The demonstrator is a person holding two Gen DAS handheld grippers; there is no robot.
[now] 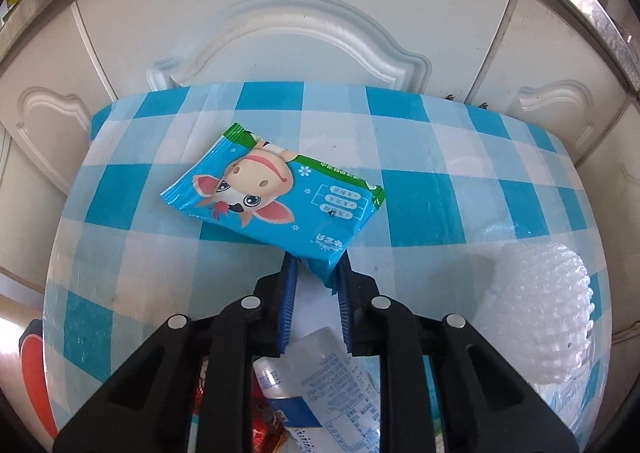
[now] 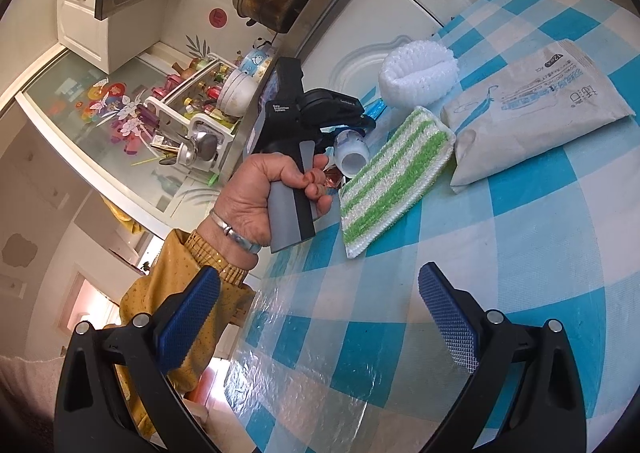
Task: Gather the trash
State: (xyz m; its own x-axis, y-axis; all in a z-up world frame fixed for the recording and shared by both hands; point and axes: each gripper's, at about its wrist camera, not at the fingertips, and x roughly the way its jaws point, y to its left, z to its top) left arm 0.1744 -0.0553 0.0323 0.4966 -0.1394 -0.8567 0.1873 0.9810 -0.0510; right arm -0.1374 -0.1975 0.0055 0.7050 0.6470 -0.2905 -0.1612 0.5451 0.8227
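The left fingers (image 1: 316, 273) are pinched tight on the near corner of the wipes pack (image 1: 272, 197), their blue pads (image 1: 289, 293) pressing the crimped end seal from both sides. The right fingers (image 2: 320, 317) stand wide apart with nothing between them, hovering over the bench (image 2: 480, 293).

The pack lies flat on the checked cloth near the far edge of the bench, its printed face up, the rest of it reaching away from the grip. It looks like thin, glossy film: light, limp and probably slippery, so it should droop from the held corner when lifted. The flat seal seems the best hold, since it is stiffer than the puffy middle; a grip so near the corner may slide off if the pack swings.

A crushed bottle (image 1: 320, 385) and red wrapper (image 1: 264, 425) lie below the left fingers. A foam net (image 1: 540, 309) sits to their right.
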